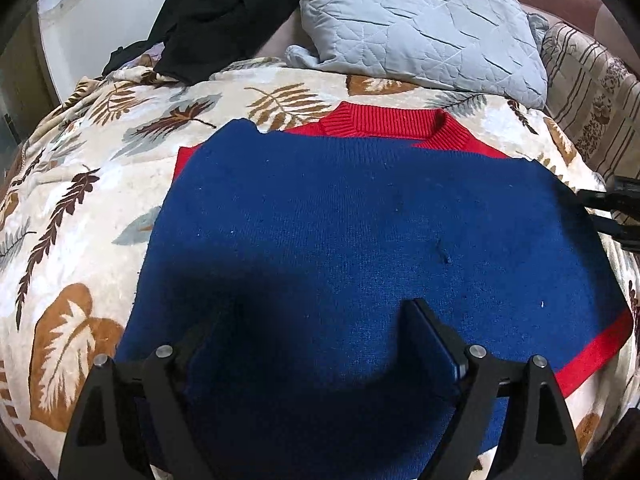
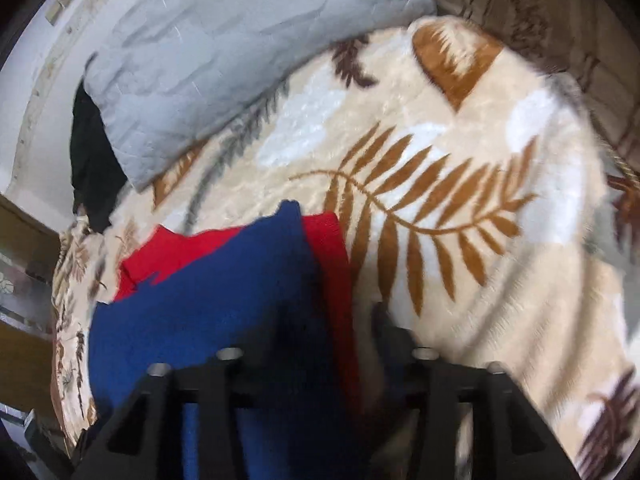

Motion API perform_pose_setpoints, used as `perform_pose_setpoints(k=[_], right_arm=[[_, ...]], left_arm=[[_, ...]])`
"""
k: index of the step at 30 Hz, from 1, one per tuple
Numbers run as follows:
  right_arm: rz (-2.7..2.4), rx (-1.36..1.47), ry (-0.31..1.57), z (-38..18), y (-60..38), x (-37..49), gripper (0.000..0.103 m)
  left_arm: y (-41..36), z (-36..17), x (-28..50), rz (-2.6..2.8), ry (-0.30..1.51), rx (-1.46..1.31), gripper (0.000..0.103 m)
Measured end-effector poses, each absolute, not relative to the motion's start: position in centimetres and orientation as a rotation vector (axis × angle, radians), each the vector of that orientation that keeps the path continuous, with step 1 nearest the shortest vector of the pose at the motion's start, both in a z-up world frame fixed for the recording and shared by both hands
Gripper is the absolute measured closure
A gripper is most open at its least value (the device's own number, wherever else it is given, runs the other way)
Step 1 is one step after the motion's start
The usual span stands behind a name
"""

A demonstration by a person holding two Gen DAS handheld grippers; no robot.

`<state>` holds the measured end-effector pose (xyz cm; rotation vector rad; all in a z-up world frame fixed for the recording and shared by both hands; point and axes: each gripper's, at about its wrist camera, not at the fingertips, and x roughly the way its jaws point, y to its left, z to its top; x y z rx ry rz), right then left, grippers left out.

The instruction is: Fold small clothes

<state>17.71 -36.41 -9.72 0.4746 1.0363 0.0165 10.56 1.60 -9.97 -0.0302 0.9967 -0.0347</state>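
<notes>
A small blue sweater (image 1: 360, 220) with a red collar (image 1: 396, 122) and a red hem band (image 1: 592, 356) lies flat on a leaf-patterned blanket (image 1: 80, 200). My left gripper (image 1: 312, 320) hovers over its near part, jaws wide open, with no cloth pinched. At the sweater's right edge my right gripper (image 1: 600, 212) shows with its fingers apart. The right wrist view is blurred. There the right gripper (image 2: 336, 320) stands open over the red side edge of the sweater (image 2: 224, 300), one finger above blue cloth and the other above the blanket (image 2: 440, 160).
A grey quilted pillow (image 1: 420, 20) lies just beyond the collar, and it shows in the right wrist view as the pillow (image 2: 220, 60). A black garment (image 1: 224, 12) is heaped at the far left by a white wall. Striped patterned fabric (image 1: 592, 100) borders the right side.
</notes>
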Motion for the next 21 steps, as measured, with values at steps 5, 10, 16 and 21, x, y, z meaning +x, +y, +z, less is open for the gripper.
perform_pose_setpoints(k=[5,10,16,21], right_arm=[[0.094,0.538,0.921,-6.1,-34.9,11.7,0.049],[0.295,0.64,0.962,-6.8,-31.4,6.9,0.048],[0.203,0.771,1.023,-11.6,-33.3,6.3,0.049],[0.226,0.716,0.953,-9.1,-32.4,3.2,0.044]], left_arm=[[1.5,-10.0,10.6,-0.027,1.0,-0.024,0.015],[1.5,-10.0,10.7,-0.029,1.006,-0.024,0.015],[2.3,-9.1,10.3,-0.033,1.019,-0.048,0.015],[3.9,-7.7,8.6,0.005,0.938,-0.094,0.015]])
